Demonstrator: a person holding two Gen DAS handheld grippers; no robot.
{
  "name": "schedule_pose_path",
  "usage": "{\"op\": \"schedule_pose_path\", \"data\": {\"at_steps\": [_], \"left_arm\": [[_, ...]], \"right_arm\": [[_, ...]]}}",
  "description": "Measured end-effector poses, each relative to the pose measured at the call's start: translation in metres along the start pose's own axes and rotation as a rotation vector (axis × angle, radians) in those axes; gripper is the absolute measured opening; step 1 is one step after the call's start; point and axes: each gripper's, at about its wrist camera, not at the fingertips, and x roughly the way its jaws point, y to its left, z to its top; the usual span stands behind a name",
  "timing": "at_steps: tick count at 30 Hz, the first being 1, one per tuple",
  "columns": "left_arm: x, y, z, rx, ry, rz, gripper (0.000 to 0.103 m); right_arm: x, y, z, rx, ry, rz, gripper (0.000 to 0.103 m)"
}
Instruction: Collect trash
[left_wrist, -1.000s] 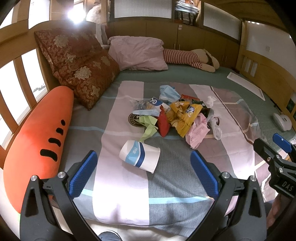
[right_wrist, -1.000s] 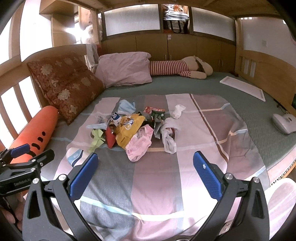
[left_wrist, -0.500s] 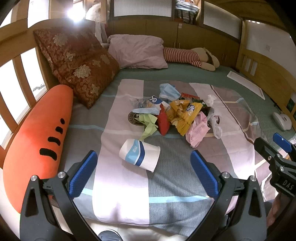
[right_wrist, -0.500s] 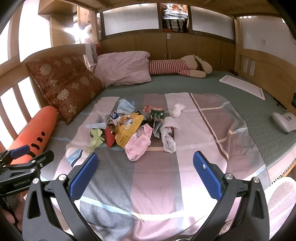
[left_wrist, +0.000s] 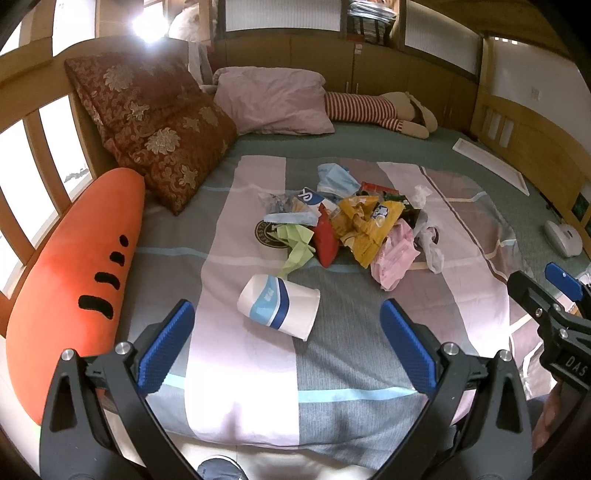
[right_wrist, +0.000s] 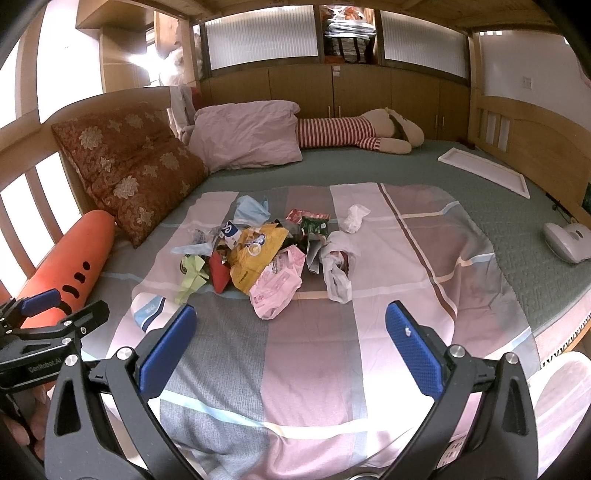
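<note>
A pile of trash (left_wrist: 354, 225) lies mid-bed on a striped sheet: yellow snack bag (right_wrist: 258, 254), pink plastic bag (right_wrist: 275, 288), red pouch (left_wrist: 325, 240), green paper (left_wrist: 295, 247), white bag (right_wrist: 336, 273), crumpled tissue (right_wrist: 354, 218). A white paper cup with blue bands (left_wrist: 279, 306) lies on its side nearer me. My left gripper (left_wrist: 288, 347) is open just short of the cup. My right gripper (right_wrist: 288, 350) is open over the sheet, short of the pink bag. Each gripper shows at the edge of the other's view.
An orange carrot-shaped cushion (left_wrist: 77, 273) lies along the left rail, with a brown patterned cushion (left_wrist: 155, 125) and a pink pillow (left_wrist: 273, 101) behind. A striped plush toy (right_wrist: 354, 133) lies at the far end. A white device (right_wrist: 569, 240) and a flat white panel (right_wrist: 484, 170) sit right.
Both views have drifted very slightly; the trash and the cup lie where they were, and both grippers stay open.
</note>
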Motion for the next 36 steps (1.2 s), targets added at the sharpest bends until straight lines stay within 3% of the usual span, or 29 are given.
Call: {"op": "schedule_pose_path", "data": {"at_steps": [18,22,25,28,32,36], "left_arm": [[0.005,0.007,0.011,0.017,0.051,-0.034,0.1],[0.006,0.029,0.017,-0.017,0.056,-0.048,0.1],[0.007,0.061,0.024,-0.116,0.058,-0.109,0.1],[0.01,0.078,0.024,-0.167,0.045,-0.111,0.1],[0.033,0.059,0.017,-0.095,0.142,-0.095,0.1],[0.048,0.027,0.013,0.023,0.151,-0.054,0.1]], "right_arm": [[-0.001,-0.003,-0.002,0.027,-0.019,0.002,0.1],[-0.008,-0.008,0.0,0.044,-0.046,0.01,0.1],[-0.008,-0.013,0.0,0.063,-0.037,0.014,0.1],[-0.007,-0.016,0.001,0.076,-0.03,0.021,0.1],[-0.006,-0.017,0.002,0.082,-0.024,0.037,0.1],[-0.004,-0.011,0.0,0.062,-0.016,0.044,0.1]]}}
